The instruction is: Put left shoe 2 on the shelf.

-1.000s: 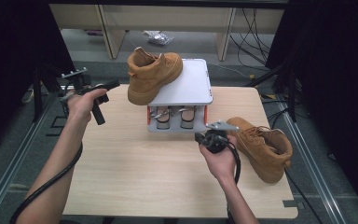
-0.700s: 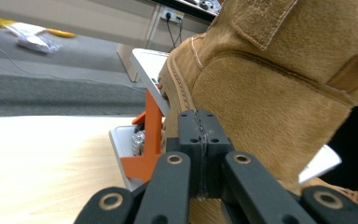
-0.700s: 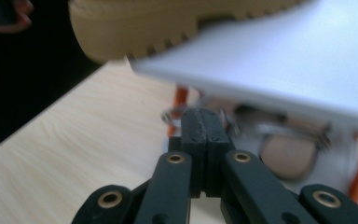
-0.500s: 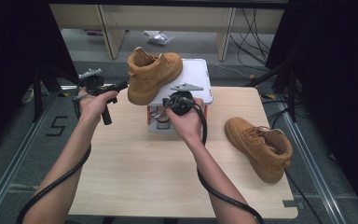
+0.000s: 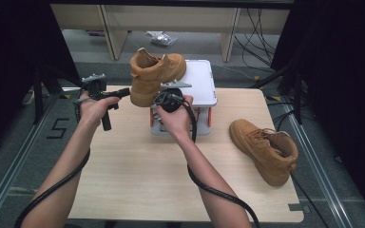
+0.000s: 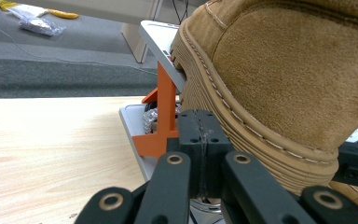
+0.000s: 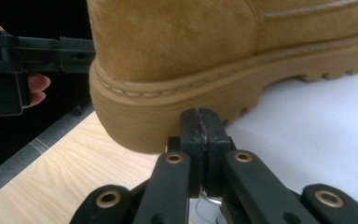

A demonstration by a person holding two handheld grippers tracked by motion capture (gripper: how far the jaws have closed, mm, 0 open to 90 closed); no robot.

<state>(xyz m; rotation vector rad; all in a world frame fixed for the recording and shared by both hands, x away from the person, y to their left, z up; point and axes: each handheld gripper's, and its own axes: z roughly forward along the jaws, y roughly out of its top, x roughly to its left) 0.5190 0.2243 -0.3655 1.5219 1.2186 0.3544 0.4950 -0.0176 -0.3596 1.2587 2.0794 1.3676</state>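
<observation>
High view overhead facing forward; 2 gripper views close, sharing boot (image 6: 279, 79)

Boot (image 5: 154, 76) on stand (image 5: 200, 85), second boot (image 5: 265, 149) right on table (image 5: 138, 175)

Light wood counter (image 5: 138, 175) fills centre of frame, w/ a small grey tab at its lower-right edge. Grey carpet floor (image 5: 38, 156) round it, metal rails (image 5: 24, 156) running diagonally at left & right. Beige cabinets (image 5: 171, 16) along top. Black curtains (image 5: 14, 52) upper left & right side. Cables (image 5: 261, 23) hang upper right; crumpled plastic bag (image 5: 161, 39) on floor at top centre. A "5" marking (image 5: 58, 128) on floor at left. Lighting even, from above.
</observation>
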